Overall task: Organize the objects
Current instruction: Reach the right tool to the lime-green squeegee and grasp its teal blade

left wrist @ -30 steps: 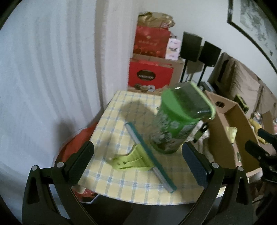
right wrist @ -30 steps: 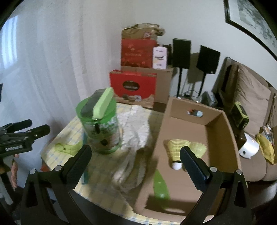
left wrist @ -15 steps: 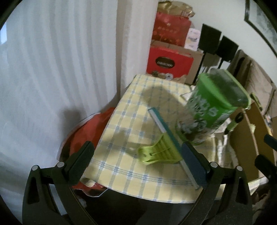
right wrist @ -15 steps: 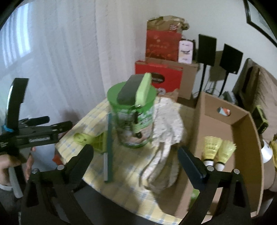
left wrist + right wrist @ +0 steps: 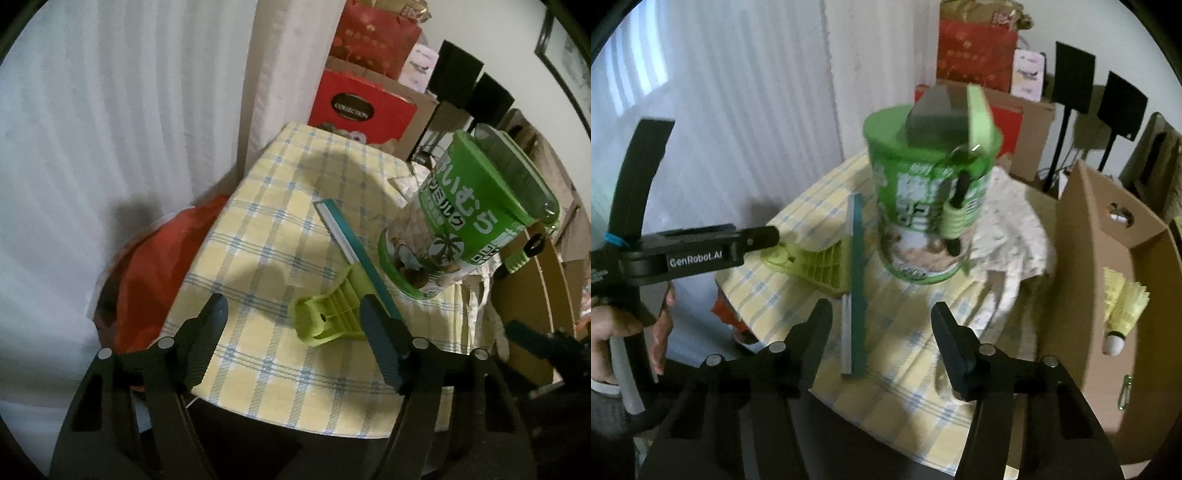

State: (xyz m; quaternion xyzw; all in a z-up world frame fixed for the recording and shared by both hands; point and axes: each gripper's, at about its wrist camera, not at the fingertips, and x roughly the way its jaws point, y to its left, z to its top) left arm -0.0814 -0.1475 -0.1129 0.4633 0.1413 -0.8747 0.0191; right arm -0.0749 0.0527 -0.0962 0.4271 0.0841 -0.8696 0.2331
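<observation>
I've got both grippers over the worktop [image 5: 258,258], the one under the yellow checked cloth, and both sets of jaws stand spread with nothing between them. My left gripper [image 5: 291,317] is low at the near-left corner, and the lime handle of the squeegee [image 5: 328,314] sits right at its right-hand finger; in the right wrist view that same gripper's tip looks to be at the handle's end, though I can't tell if it touches. My right gripper [image 5: 881,325] hangs in front of the squeegee's teal blade, above the near edge.

How far along? I'd say early to middle. The cardboard box [image 5: 1082,236] on the right already holds two yellow shuttlecocks [image 5: 1123,310] and something small and green near its floor. Left out on the worktop are the squeegee, the green canister [image 5: 927,206] with a sponge [image 5: 945,110] perched on its lid, a small green-and-black tool hanging down its side, and a crumpled white cloth [image 5: 1015,229] between canister and box.

Room to move: the squeegee lies near the front-left edge, blade end reaching toward the rim, so a nudge could tip it off toward the orange thing [image 5: 155,266] below. Curtain [image 5: 110,129] crowds the left. The canister stands just beside the blade, and the box wall rises on the right, so lifting up first looks the safest route.
</observation>
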